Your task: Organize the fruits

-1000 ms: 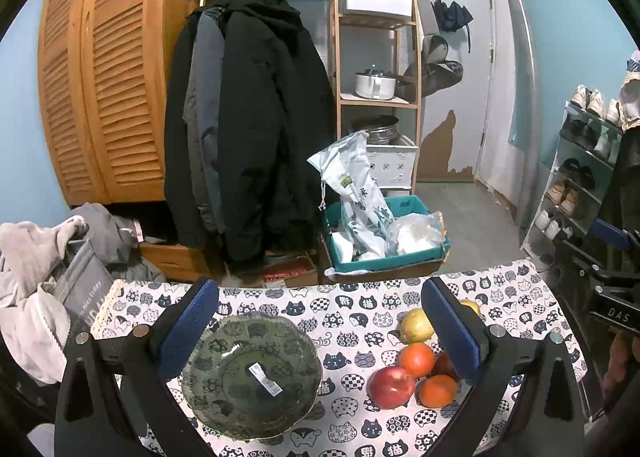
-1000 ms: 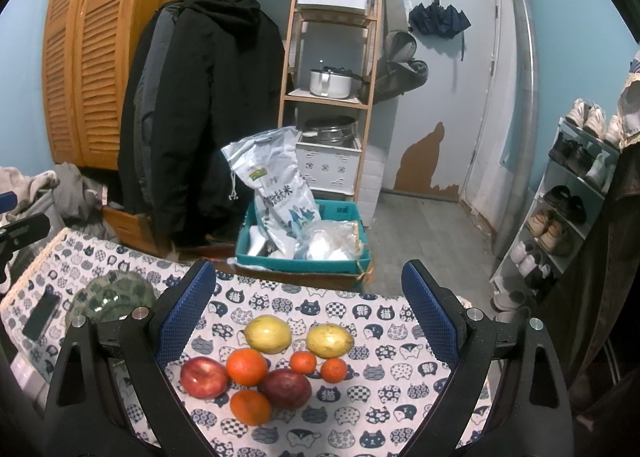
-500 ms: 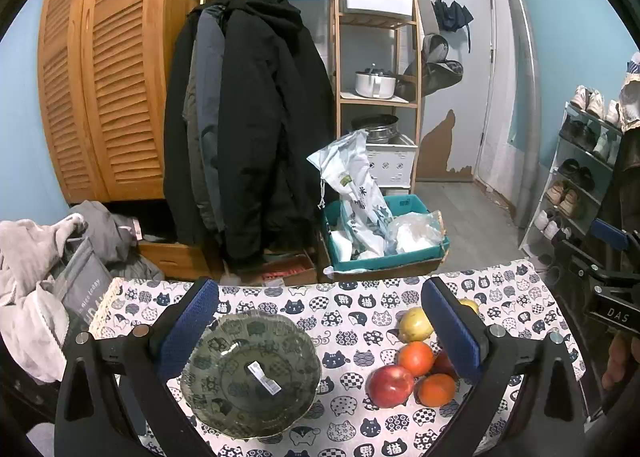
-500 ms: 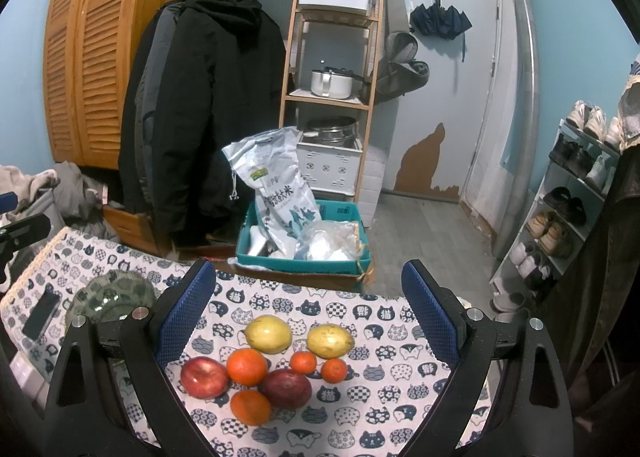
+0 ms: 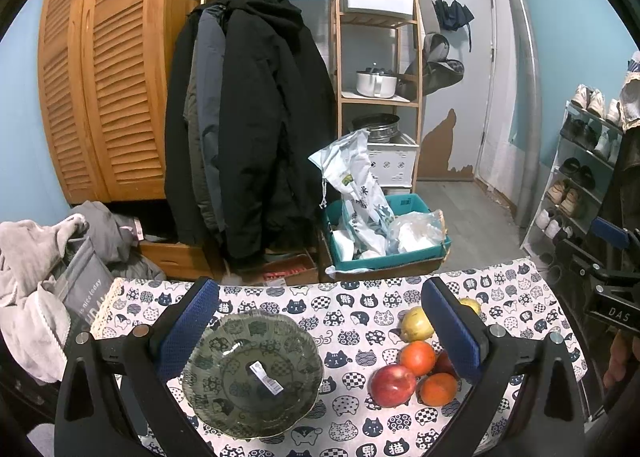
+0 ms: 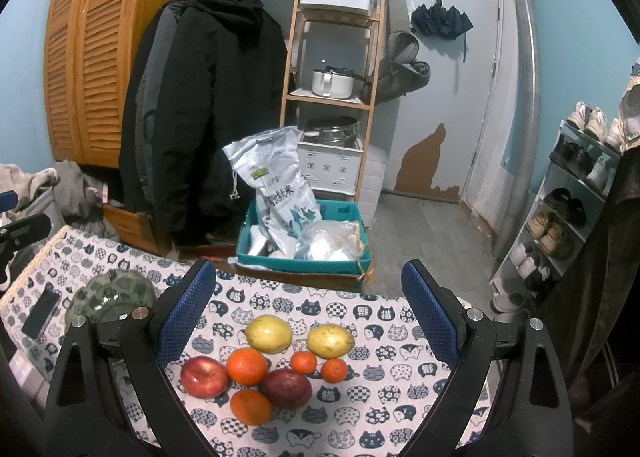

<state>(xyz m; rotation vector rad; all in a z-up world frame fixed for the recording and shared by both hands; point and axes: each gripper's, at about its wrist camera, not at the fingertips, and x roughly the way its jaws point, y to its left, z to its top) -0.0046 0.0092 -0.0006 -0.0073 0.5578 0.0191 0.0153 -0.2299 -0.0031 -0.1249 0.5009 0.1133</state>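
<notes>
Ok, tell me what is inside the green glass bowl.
No fruit lies in the green glass bowl, only a white label at its centre. The left hand-held gripper hides part of the near-left rim.

We see a white cloth [image 6: 360, 389] printed with navy cats on the surface, a dark green patterned bowl [image 5: 254, 373], two red apples [image 6: 204, 377], three big oranges [image 6: 247, 365] and two small, two yellow pears [image 6: 268, 333], and blue pads [image 6: 185, 317] on black tongs [image 6: 310, 315].
</notes>
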